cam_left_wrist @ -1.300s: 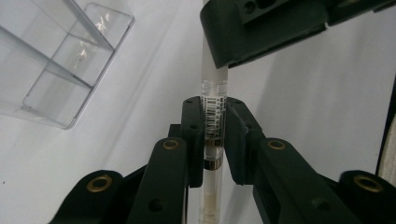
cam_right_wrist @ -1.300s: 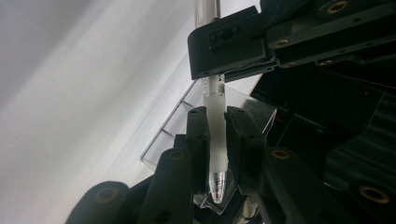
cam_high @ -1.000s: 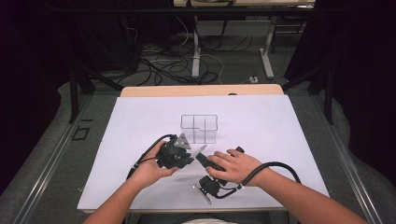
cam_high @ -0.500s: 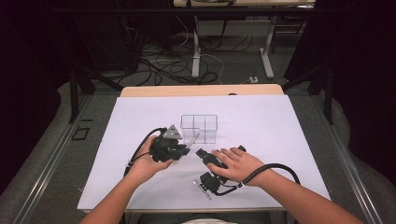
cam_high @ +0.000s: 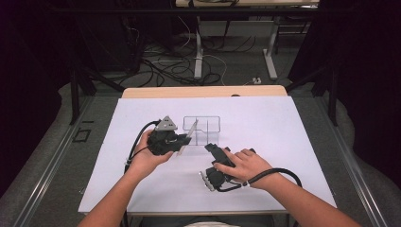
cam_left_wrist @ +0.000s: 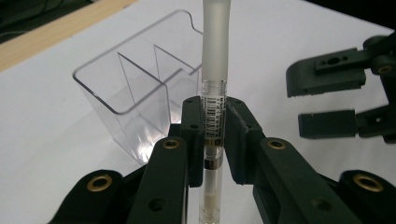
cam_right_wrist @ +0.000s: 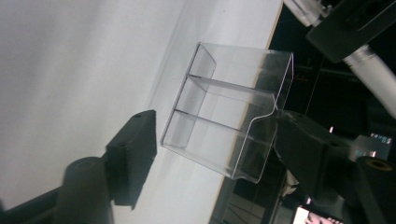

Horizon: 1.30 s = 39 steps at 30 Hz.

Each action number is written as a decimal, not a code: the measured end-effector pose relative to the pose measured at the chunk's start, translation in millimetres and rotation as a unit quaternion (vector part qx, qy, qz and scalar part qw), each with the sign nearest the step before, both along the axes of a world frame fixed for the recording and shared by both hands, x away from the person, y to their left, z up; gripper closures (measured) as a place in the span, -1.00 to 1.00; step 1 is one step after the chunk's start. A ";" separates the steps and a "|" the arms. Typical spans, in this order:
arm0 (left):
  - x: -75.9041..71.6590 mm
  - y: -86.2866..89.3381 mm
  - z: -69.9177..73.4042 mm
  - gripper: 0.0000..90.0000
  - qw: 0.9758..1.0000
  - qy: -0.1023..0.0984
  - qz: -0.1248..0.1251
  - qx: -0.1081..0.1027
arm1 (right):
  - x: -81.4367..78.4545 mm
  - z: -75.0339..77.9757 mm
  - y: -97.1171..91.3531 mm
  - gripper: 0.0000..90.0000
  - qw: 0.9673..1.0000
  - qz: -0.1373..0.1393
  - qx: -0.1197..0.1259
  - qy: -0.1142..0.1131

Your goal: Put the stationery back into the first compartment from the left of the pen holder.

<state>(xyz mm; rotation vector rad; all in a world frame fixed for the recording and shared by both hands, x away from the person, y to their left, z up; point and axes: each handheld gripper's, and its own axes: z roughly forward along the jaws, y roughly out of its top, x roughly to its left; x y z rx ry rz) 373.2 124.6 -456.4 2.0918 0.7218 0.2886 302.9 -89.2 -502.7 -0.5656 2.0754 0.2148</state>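
My left gripper [cam_left_wrist: 214,126] is shut on a slim translucent pen-like tube [cam_left_wrist: 215,70] with a barcode label, held upright between its jaws. In the high view the left gripper [cam_high: 182,139] sits just left of a clear plastic organiser [cam_high: 205,125] with several compartments, and the tube [cam_high: 191,130] leans towards the organiser's near left corner. The organiser [cam_left_wrist: 135,88] stands on the white table behind the tube. My right gripper [cam_high: 213,150] lies in front of the organiser, open and holding nothing. Its jaws frame the organiser [cam_right_wrist: 229,121] in the right gripper view.
A white sheet [cam_high: 283,142] covers the table, with a wooden edge [cam_high: 203,91] at the far side. Cables [cam_high: 279,172] trail from both grippers. Beyond the table are dark floor, table legs and loose wires [cam_high: 179,66].
My left gripper has shifted slightly left and away, tilting the tube up towards the organiser. The right gripper has stayed almost still.
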 end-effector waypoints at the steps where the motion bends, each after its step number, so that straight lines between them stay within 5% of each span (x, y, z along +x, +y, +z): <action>1: 1.1 0.6 1.4 0.76 1.000 -0.004 0.004 -0.005 | 0.4 -0.4 -0.7 -0.47 1.000 -0.004 0.005 0.003; 7: 10.5 6.5 11.6 0.76 0.999 -0.023 0.024 -0.037 | 5.4 -4.2 -7.0 -0.67 0.997 -0.050 0.053 0.037; 11: 16.0 7.2 17.7 0.76 0.997 -0.036 0.038 -0.056 | 7.7 -4.8 -12.8 -0.79 0.991 -0.076 0.092 0.057; 14: 21.1 7.4 23.4 0.76 0.995 -0.047 0.048 -0.070 | 10.6 -4.7 -18.3 -1.00 0.984 -0.103 0.125 0.077; 18: 28.6 8.1 29.1 0.76 0.993 -0.056 0.060 -0.087 | 12.8 1.0 -27.0 -1.00 0.969 -0.166 0.140 0.116; 19: 30.3 8.4 30.5 0.76 0.992 -0.057 0.063 -0.090 | 15.2 -2.4 -29.2 -1.00 0.963 -0.164 0.176 0.121; 21: 33.5 8.5 33.1 0.76 0.991 -0.061 0.069 -0.097 | 18.1 -4.0 -33.5 -1.00 0.954 -0.170 0.209 0.135; 23: 36.4 7.7 34.8 0.76 0.989 -0.066 0.077 -0.105 | 20.3 -1.6 -39.8 -1.00 0.947 -0.190 0.215 0.148; 25: 40.2 7.7 35.2 0.76 0.988 -0.070 0.083 -0.110 | 22.3 -0.9 -46.1 -1.00 0.935 -0.213 0.235 0.160; 27: 43.7 7.1 34.3 0.76 0.986 -0.074 0.092 -0.116 | 24.4 -0.2 -51.3 -1.00 0.926 -0.228 0.249 0.169; 28: 45.3 6.7 33.8 0.76 0.986 -0.075 0.095 -0.118 | 25.4 -0.6 -54.1 -1.00 0.918 -0.237 0.263 0.178; 31: 50.1 4.9 30.9 0.76 0.984 -0.075 0.102 -0.125 | 28.3 -1.9 -60.4 -1.00 0.904 -0.252 0.285 0.194; 33: 52.2 2.8 28.8 0.76 0.984 -0.076 0.104 -0.124 | 30.2 -3.5 -64.3 -1.00 0.899 -0.258 0.294 0.197; 36: 55.3 -0.5 25.8 0.76 0.983 -0.078 0.108 -0.125 | 32.3 -4.3 -69.1 -1.00 0.885 -0.271 0.314 0.211; 39: 57.8 -3.8 23.4 0.76 0.983 -0.080 0.110 -0.124 | 34.2 -3.0 -73.3 -1.00 0.879 -0.276 0.327 0.213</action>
